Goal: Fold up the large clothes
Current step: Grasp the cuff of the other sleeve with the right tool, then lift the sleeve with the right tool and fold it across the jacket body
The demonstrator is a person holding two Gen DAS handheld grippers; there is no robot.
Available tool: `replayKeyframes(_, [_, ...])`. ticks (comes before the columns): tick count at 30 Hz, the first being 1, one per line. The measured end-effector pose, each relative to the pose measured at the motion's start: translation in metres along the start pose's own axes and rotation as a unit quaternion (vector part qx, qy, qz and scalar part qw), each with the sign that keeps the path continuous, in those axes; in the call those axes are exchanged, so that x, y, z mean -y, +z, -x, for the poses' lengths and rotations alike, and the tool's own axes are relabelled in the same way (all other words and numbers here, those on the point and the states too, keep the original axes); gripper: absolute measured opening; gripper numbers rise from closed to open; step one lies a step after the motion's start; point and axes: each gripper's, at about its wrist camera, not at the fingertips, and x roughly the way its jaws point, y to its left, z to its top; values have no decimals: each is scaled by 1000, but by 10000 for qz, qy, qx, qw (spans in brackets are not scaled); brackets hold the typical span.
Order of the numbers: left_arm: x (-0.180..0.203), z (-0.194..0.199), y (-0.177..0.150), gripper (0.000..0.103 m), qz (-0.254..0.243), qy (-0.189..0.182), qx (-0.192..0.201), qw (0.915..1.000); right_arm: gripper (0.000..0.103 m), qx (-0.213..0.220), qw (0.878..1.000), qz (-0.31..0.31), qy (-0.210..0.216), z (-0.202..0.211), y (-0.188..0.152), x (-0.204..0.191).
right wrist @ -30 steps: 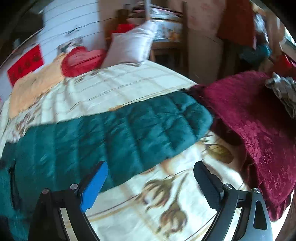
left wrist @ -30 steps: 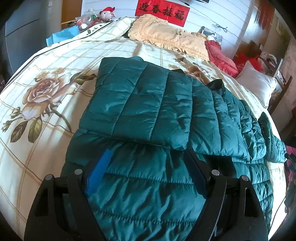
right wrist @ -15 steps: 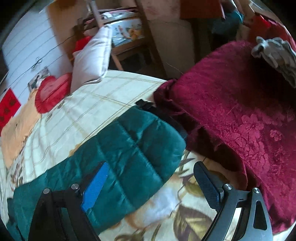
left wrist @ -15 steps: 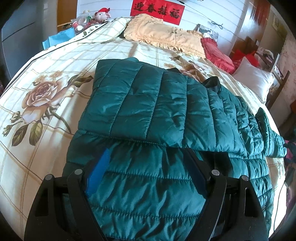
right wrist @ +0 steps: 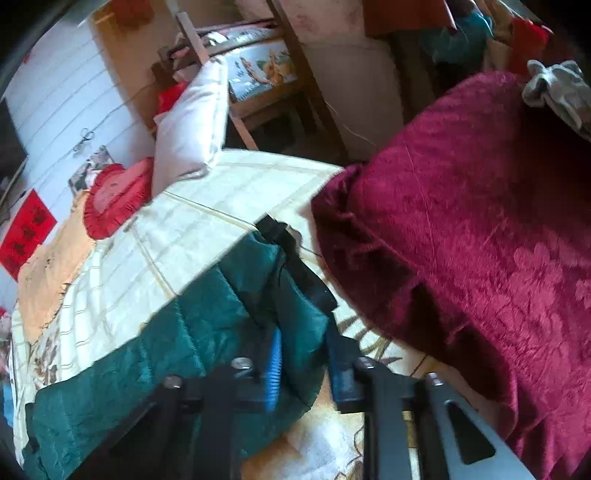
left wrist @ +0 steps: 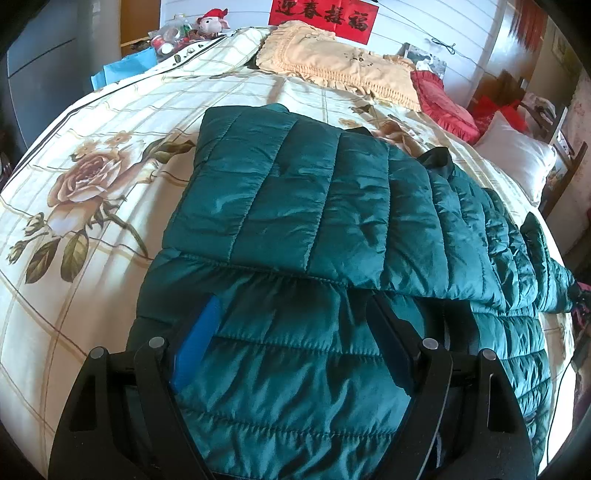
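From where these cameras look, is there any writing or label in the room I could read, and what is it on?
"迎春接福": gold characters on the red banner on the white wall behind the bed.
The same red banner in the right wrist view: too blurred to read.
The green padded jacket and the flowered bedspread show no label or writing.

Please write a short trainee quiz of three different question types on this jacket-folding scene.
1. True or false: the right hand-held gripper is shut on the sleeve of the green jacket.
2. What lies right of that sleeve? A) maroon blanket B) wooden crate
3. What does the left hand-held gripper straddle?

Key: 1 true; 2 A; 3 the jacket's quilted hem, jaws wide.
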Motion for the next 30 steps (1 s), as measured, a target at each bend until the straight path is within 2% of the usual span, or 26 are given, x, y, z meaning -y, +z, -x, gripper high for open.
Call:
replayKeyframes(3, [-3,3,0,82,81,-39,25,10000,12,173,9994,238,196,21,5,-10])
replayKeyframes(6, [-7,9,0,82,120,-74,110,9998,11,405,9960,404,680,52,11,-26])
replayKeyframes(8, [-11,13,1,82,136,-97,148,9997,11,529,9918,629,979,74,12,-43])
replayKeyframes(12, [-19,22,4,82,286,-158,245,9992,11,631,9759,1340,1600,123,4,-94])
replayKeyframes(15, [-27,26,6,82,399,-196,270,9986,11,576,9578,1903,2075,153,-12,-143])
replayKeyframes(20, [-37,33,8,82,495,-204,353,9979,11,200,9168,2794,2846,189,-65,-234])
replayKeyframes(24, [-52,36,9,82,651,-231,379,9969,11,-218,8796,3504,3210,200,-131,-312])
replayKeyframes(28, [-65,39,10,82,730,-233,408,9962,11,-633,8485,3885,3537,197,-205,-381])
replayKeyframes(30, [-71,40,11,82,785,-255,415,9957,11,-848,8377,3975,3648,188,-240,-406])
